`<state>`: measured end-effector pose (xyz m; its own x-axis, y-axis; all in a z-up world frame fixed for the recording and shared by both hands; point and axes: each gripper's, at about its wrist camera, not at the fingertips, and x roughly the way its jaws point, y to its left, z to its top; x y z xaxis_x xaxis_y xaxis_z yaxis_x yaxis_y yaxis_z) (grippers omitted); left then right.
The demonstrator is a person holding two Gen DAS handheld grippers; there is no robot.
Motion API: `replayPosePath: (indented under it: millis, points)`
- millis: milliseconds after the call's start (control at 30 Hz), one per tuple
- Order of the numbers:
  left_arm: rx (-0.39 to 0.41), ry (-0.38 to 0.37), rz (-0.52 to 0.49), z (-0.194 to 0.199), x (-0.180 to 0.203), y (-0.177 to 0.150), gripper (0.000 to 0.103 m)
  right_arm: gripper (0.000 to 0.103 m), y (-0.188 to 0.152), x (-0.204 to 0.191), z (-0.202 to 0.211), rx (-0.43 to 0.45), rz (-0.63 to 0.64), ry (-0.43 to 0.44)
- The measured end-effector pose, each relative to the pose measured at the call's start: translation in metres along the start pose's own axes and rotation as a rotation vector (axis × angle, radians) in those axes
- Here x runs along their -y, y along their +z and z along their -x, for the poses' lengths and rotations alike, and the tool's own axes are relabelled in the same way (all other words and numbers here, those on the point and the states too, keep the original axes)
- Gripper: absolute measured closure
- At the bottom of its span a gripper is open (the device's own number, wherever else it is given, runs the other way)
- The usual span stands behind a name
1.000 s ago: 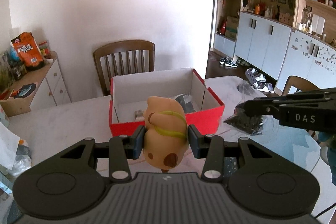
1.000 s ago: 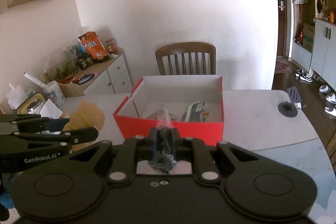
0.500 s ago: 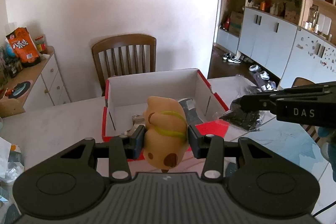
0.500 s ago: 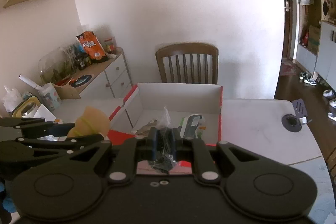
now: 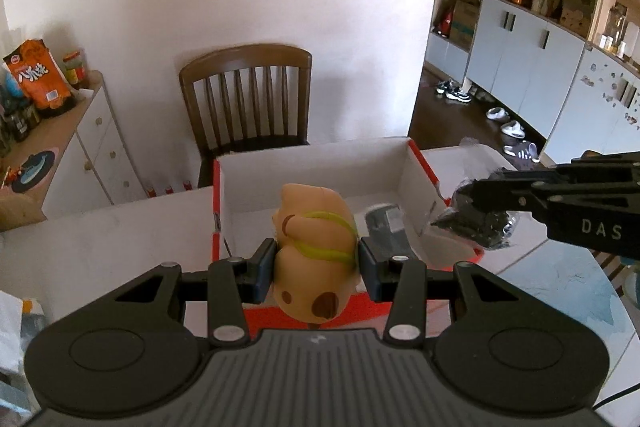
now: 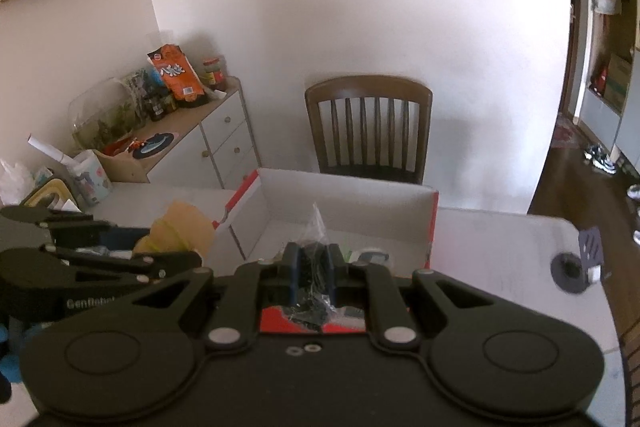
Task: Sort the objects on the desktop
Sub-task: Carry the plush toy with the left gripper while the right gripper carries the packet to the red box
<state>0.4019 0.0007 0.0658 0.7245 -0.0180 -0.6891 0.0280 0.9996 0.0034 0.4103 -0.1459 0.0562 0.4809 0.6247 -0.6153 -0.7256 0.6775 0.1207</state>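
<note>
Over the red box [image 5: 320,183] now, moving closer, left gripper [image 5: 316,263] squeezing the toy dog [image 5: 314,251], right gripper [image 6: 312,267] pinching the small bag [image 6: 314,259], nearly dropping both in.

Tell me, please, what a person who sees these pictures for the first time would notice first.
Most striking is the tan toy animal with a yellow-green strap, clamped in the left tool just above the near edge of the red box with white inside. Next, the right tool grips a clear bag of small dark parts over the box's right side. A wooden chair stands behind the box.
</note>
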Motion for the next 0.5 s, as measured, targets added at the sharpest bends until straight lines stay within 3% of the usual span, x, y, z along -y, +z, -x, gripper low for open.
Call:
replayPosePath:
  millis: [500]
  points:
    - [-0.1, -0.039, 0.029, -0.055, -0.016, 0.041, 0.061, 0.09, 0.023, 0.003, -0.053, -0.077, 0.033, 0.006]
